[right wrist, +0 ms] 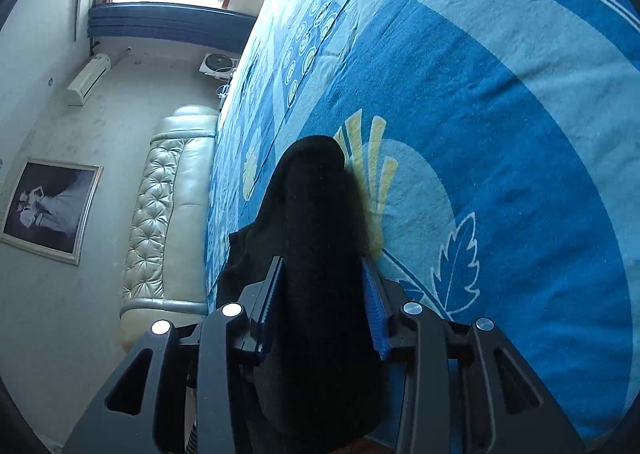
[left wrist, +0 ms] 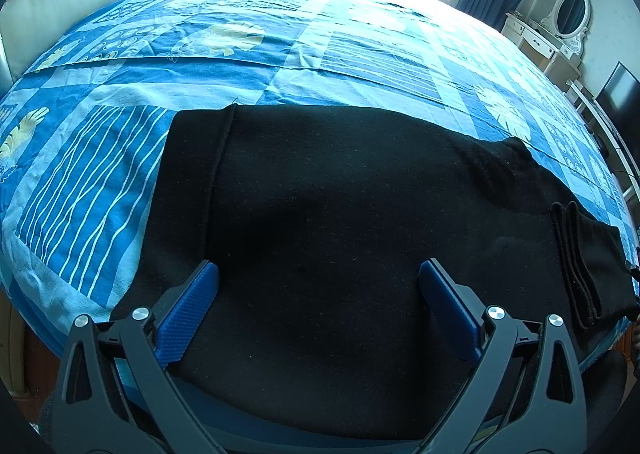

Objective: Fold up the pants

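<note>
1. The pants (left wrist: 320,214) lie flat on the bed (left wrist: 280,54), filling the lower middle of the left view, with the waistband at centre left and the leg ends stacked at the right edge.
2. In the right view a thick black bundle of the pants (right wrist: 316,254) runs up the lower middle of the frame, between the jaws of my right tongs (right wrist: 322,306). Both pads look pressed to its sides, so I read that pair as clamped on the cloth.
3. My left tongs (left wrist: 320,306) stand wide apart over the pants at the bottom of the frame, gripping nothing (whether the tips touch the cloth I cannot tell).
4. My guess is that I am carrying the leg end over toward the waistband for a fold.
5. To do it well I should keep the right grip firm, since a bundle this thick could slip out.
6. I would use the left tongs to pin the flat part so it does not drag along the sheet.
7. I should lay the edges square on the waistband before letting go.
</note>
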Available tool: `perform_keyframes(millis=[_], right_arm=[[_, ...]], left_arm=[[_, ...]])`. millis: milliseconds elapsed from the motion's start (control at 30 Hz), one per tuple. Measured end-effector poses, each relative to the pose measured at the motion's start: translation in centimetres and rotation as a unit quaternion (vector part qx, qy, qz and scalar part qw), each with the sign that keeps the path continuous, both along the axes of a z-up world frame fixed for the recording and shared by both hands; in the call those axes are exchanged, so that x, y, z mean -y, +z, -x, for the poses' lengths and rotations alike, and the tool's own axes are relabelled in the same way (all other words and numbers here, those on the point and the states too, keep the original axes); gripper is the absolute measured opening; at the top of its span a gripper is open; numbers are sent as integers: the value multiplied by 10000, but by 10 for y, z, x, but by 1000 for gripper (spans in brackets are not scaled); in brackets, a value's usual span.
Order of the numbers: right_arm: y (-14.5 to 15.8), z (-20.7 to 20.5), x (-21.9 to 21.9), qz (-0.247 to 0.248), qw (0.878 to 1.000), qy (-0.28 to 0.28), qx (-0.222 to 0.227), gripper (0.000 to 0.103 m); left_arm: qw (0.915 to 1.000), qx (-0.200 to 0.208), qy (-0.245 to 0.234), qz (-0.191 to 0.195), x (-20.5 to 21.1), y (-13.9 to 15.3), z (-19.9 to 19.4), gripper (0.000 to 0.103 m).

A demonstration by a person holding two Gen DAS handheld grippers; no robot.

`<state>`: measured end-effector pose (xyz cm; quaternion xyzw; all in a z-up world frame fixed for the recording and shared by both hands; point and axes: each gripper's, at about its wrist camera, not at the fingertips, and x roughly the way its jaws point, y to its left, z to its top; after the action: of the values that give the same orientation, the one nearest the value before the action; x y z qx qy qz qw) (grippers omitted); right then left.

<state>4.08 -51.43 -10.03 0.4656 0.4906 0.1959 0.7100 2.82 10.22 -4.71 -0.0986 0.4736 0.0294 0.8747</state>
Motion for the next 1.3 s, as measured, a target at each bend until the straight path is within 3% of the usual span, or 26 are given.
perform_keyframes(millis=[233, 400, 500, 600, 700, 767, 867, 1000, 1100, 1200, 1300], right_arm=[[-7, 26, -2, -220, 9993, 300, -68, 43], [-8, 28, -2, 301, 9989, 337, -144, 25], [-5, 30, -3, 468, 9983, 311, -143, 25], [-5, 34, 6, 206, 9996, 119, -170, 28], [17, 33, 12, 869, 9960, -222, -57, 31], [41, 32, 14, 1555, 9850, -751, 73, 32], [70, 29, 8, 1839, 9753, -1170, 358, 33], [85, 14, -48, 1483, 9854, -361, 754, 33], [77, 2, -113, 1175, 9883, 550, 803, 35], [60, -8, -177, 893, 9847, 1312, 718, 36], [46, -15, -228, 1051, 9754, 1848, 581, 39]], left_arm=[[10000, 2, 0, -7, 0, 0, 0, 100], [10000, 4, 0, -4, 0, 0, 0, 100], [10000, 2, -1, -11, 0, 0, 0, 100], [10000, 1, 1, -4, 0, 0, 0, 100], [10000, 0, -4, 8, 0, 0, 0, 100], [10000, 2, 2, 7, 0, 0, 0, 100], [10000, -3, 0, -1, 0, 0, 1, 100], [10000, 4, -1, 10, 0, 1, 0, 100], [10000, 3, -1, -9, 1, 0, 1, 100], [10000, 2, 3, 5, 1, 0, 1, 100], [10000, -6, 3, 25, 1, 0, 1, 100]])
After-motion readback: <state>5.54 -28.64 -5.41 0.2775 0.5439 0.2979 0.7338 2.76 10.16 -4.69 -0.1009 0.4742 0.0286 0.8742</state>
